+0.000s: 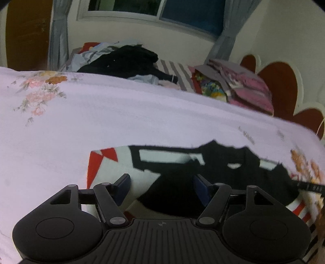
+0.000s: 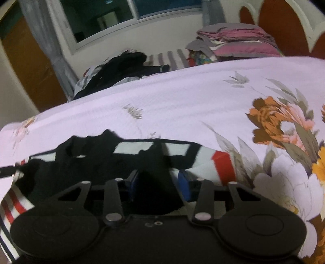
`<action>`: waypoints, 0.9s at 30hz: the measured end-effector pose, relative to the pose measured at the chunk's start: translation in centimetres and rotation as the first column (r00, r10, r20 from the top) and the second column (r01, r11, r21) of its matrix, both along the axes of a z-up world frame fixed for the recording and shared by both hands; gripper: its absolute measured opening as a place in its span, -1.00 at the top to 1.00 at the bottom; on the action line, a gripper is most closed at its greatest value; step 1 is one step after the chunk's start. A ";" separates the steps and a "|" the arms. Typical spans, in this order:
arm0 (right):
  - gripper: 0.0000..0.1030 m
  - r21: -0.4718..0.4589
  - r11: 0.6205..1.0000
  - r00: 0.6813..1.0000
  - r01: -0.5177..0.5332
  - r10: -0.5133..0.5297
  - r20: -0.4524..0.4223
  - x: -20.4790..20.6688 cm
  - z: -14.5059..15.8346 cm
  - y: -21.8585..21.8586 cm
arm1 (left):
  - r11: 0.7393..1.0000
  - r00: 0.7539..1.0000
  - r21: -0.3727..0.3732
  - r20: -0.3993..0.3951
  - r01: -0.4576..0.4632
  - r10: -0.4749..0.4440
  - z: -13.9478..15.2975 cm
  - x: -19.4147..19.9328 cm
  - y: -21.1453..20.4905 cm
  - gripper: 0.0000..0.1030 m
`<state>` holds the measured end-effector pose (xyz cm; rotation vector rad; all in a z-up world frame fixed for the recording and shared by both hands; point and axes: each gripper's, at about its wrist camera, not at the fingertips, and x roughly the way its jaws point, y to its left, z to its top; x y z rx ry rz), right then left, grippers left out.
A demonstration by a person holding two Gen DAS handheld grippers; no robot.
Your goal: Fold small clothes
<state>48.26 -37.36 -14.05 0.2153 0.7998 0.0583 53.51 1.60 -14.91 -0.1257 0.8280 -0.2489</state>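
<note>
A small garment, white with black blocks and red patches [image 1: 142, 168], lies flat on the pale floral bedspread [image 1: 121, 113]. A black piece [image 1: 223, 162] lies over its right part. My left gripper [image 1: 162, 186] hovers low over the garment's near edge, jaws wide apart, nothing between the blue pads [image 1: 124, 186]. In the right wrist view the same garment [image 2: 205, 156] spreads across the bedspread [image 2: 182, 91], with the black piece [image 2: 91, 154] on its left. My right gripper [image 2: 160, 182] is open just above black fabric, blue pads [image 2: 184, 184] apart.
A heap of dark and light clothes [image 1: 126, 61] lies at the far side of the bed. Folded pink and grey bedding [image 1: 239, 85] is stacked by the red headboard [image 1: 280, 83]. A window with grey curtains [image 1: 158, 10] is behind.
</note>
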 end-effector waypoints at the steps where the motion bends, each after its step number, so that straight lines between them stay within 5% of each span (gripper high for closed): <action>1: 0.23 -0.004 1.000 1.000 -0.006 0.006 -0.003 0.1 0.0 0.1 | 1.000 1.000 0.012 -0.008 0.009 -0.008 -0.3 0.1 -0.1 -0.33; 6: 0.29 -0.009 1.000 1.000 -0.011 0.011 -0.008 0.3 -0.2 0.0 | 0.999 0.999 0.034 -0.031 0.016 -0.015 -1.1 0.5 -0.6 -0.34; 9: 0.59 -0.036 0.999 1.000 0.000 0.000 0.000 0.3 -0.2 0.2 | 0.998 0.998 0.056 -0.062 -0.011 0.015 -1.9 1.6 -0.9 -0.31; 11: 0.87 -0.035 0.999 1.000 0.004 -0.004 0.015 0.2 -0.1 0.3 | 0.994 0.999 0.110 -0.047 -0.022 0.027 -2.3 1.6 -1.6 0.53; 14: 0.89 -0.061 0.998 0.999 -0.004 0.007 0.050 0.1 0.3 0.7 | 0.994 0.999 0.105 -0.019 -0.029 0.031 -2.2 1.1 -1.8 0.91; 20: 0.91 -0.131 0.988 0.987 0.079 -0.059 0.148 0.0 1.4 0.6 | 0.985 0.996 0.156 0.070 -0.072 0.062 -2.1 0.5 -2.0 0.92; 27: 0.90 -0.127 0.984 0.991 0.125 -0.118 0.067 0.6 -1.2 -0.2 | 0.975 0.983 0.149 0.113 -0.163 0.147 -3.0 0.5 -1.6 0.92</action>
